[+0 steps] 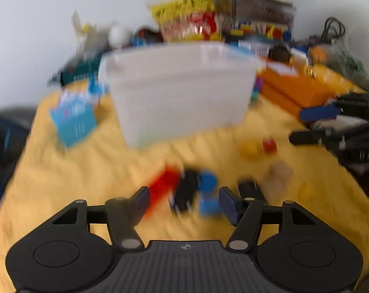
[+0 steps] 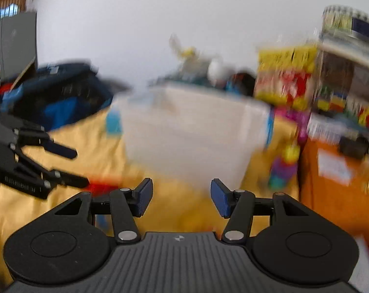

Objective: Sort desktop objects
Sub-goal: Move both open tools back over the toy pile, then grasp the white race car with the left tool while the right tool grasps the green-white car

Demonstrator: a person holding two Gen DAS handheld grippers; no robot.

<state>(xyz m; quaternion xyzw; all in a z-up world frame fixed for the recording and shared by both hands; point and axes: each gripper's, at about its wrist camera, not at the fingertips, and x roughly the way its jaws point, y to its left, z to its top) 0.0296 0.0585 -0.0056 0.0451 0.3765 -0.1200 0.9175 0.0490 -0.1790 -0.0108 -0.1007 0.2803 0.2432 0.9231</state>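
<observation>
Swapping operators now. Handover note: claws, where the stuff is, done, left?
Left claw: open, empty, low over the red block, black piece and blue piece on the yellow cloth.
Right claw: open, empty, facing the white bin.
Yellow block and small red block lie loose right of the bin.
Done: cannot tell; bin's inside is hidden, frames blurred.
Left: all these loose pieces.

The bin [image 1: 179, 95] stands on the cloth [image 1: 86, 171] behind scattered blocks [image 1: 184, 190] (books [image 1: 294, 88] to its right).
</observation>
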